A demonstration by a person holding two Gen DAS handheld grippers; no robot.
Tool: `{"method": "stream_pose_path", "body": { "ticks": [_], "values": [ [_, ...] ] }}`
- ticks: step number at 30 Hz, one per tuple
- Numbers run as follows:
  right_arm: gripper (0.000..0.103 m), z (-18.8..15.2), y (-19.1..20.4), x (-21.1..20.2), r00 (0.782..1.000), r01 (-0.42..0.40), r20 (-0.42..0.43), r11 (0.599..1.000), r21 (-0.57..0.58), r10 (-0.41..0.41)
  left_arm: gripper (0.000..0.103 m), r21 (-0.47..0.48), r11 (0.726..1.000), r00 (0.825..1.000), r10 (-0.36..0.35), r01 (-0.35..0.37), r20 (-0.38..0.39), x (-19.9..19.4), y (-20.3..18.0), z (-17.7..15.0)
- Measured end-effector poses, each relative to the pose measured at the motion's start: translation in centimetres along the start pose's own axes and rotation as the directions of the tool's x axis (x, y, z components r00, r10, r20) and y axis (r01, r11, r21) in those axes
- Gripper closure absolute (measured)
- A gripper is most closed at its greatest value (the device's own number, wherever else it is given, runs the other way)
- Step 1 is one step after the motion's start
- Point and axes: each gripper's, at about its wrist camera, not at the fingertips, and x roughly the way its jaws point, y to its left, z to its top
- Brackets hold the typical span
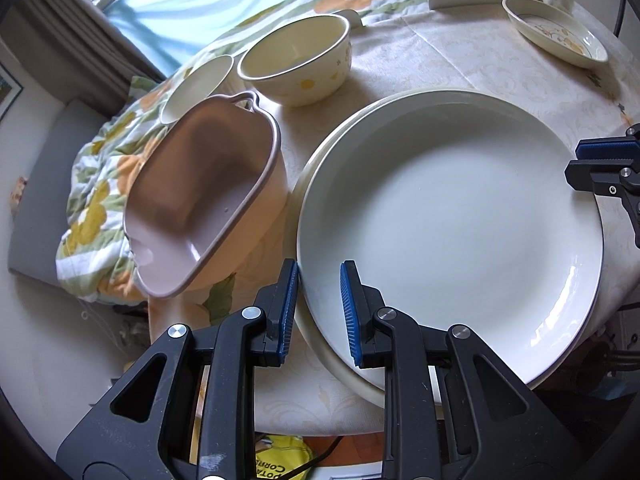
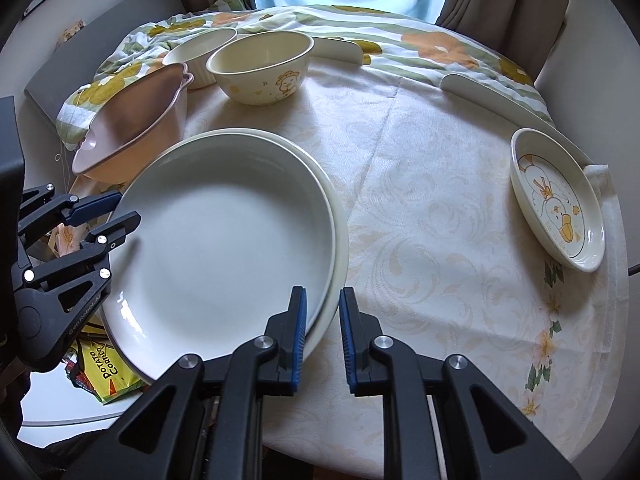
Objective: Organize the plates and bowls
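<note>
A large white plate [image 1: 448,216] lies on a second cream plate [image 1: 344,372] on the round table; it also shows in the right wrist view [image 2: 224,240]. My left gripper [image 1: 319,312] is open, its fingers astride the plates' near-left rim. My right gripper [image 2: 323,332] is open, astride the plates' right rim [image 2: 326,312]. A pink handled dish [image 1: 200,204], a cream printed bowl [image 1: 298,58] and a white ramekin [image 1: 196,84] stand to the left and behind. A small duck-print dish [image 2: 558,200] sits at the right.
The table has a cream patterned cloth [image 2: 432,208]. A flowered quilt [image 2: 400,40] is bunched at its far side. White chair backs [image 2: 492,92] stand behind. A yellow snack bag [image 2: 108,372] lies below the table edge.
</note>
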Motion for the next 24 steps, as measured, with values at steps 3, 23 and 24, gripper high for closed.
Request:
{"method": "stream_pose_path", "body": {
  "ticks": [3, 23, 24],
  "values": [
    [0.088, 0.0, -0.1, 0.0, 1.0, -0.007, 0.001, 1.0, 0.007, 0.007, 0.084, -0.004, 1.0, 1.0, -0.01, 0.01, -0.006, -0.1, 0.1, 0.0],
    [0.0, -3.8, -8.3, -11.5, 0.979, -0.073, 0.203, 0.912, 0.403, -0.011, 0.0, 0.021, 0.936, 0.892, -0.341, 0.351, 0.296, -12.7, 1.4, 8.3],
    [0.0, -4.2, -8.9, -12.3, 0.979, -0.057, 0.202, 0.904, 0.424, -0.033, 0.0, 0.051, 0.92, 0.874, -0.385, 0.388, 0.296, -13.1, 0.7, 9.3]
  ]
}}
